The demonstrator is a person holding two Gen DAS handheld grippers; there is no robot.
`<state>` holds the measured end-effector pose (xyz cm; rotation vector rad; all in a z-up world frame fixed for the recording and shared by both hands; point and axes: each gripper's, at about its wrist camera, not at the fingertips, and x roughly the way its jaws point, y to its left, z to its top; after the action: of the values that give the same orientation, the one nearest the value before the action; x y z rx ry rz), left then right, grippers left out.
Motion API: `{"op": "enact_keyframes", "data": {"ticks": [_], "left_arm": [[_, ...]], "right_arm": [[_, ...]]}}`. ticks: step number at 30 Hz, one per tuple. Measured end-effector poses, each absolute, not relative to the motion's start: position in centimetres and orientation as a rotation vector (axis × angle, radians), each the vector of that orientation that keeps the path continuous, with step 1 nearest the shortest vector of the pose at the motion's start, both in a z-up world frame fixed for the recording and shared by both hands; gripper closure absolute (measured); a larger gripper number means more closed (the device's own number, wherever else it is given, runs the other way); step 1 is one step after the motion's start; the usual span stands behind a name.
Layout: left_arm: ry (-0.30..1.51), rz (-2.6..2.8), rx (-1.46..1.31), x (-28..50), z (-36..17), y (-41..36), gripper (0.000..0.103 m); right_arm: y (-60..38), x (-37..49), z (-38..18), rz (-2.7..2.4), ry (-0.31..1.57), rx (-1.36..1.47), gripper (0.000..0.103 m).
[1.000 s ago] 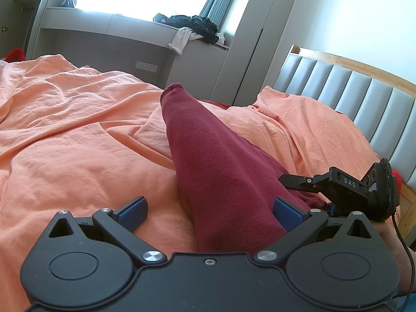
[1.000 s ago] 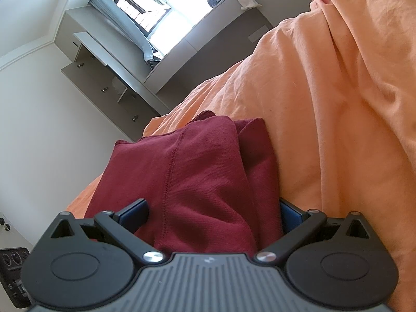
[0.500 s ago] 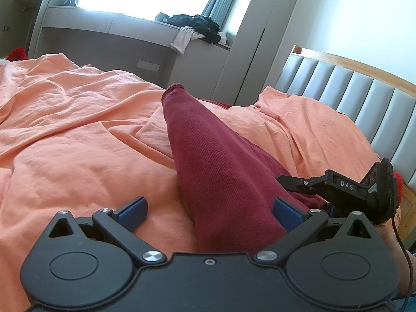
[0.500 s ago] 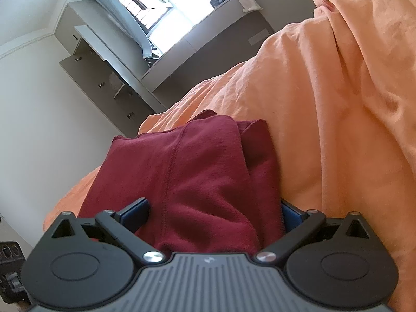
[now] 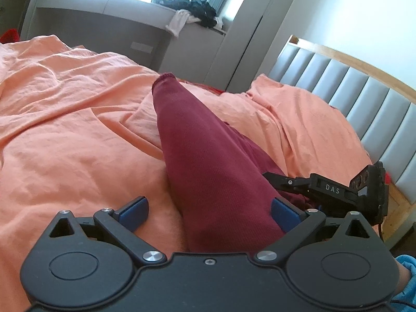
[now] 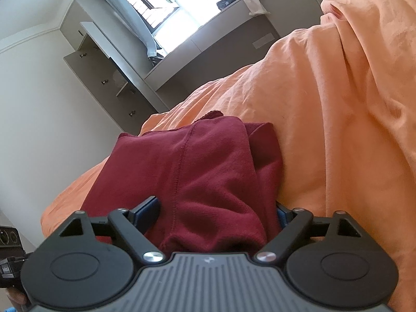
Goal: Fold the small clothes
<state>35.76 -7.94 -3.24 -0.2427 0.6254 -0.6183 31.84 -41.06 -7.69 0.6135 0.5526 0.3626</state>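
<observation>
Right gripper: jaws wide, just been closing, maroon garment bunched between them; pads not clearly pressing. Left gripper: jaws wide apart, the garment's long part running up between them, right pad touching cloth, left pad clear. Garment lies on the orange bedsheet, headboard far right. Knit looks soft, light, floppy; best taken at a hem or folded edge. Near end hidden under both tools.

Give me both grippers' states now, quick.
Left gripper: open, fingers astride the maroon garment.
Right gripper: open, just been closing, garment between its fingers, not clamped.
</observation>
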Motion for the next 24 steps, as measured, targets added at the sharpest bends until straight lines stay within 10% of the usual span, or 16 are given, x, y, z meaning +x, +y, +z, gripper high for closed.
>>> {"op": "enact_keyframes", "data": {"ticks": [14, 24], "left_arm": [[0.665, -0.618, -0.247, 35.8, -3.0, -8.2, 0.009], [0.684, -0.626, -0.317, 35.8, -3.3, -8.6, 0.035]], "right_arm": [[-40.7, 31.6, -7.8, 0.341, 0.542, 0.604, 0.012], [-38.8, 30.9, -6.1, 0.357, 0.526, 0.440, 0.044]]}}
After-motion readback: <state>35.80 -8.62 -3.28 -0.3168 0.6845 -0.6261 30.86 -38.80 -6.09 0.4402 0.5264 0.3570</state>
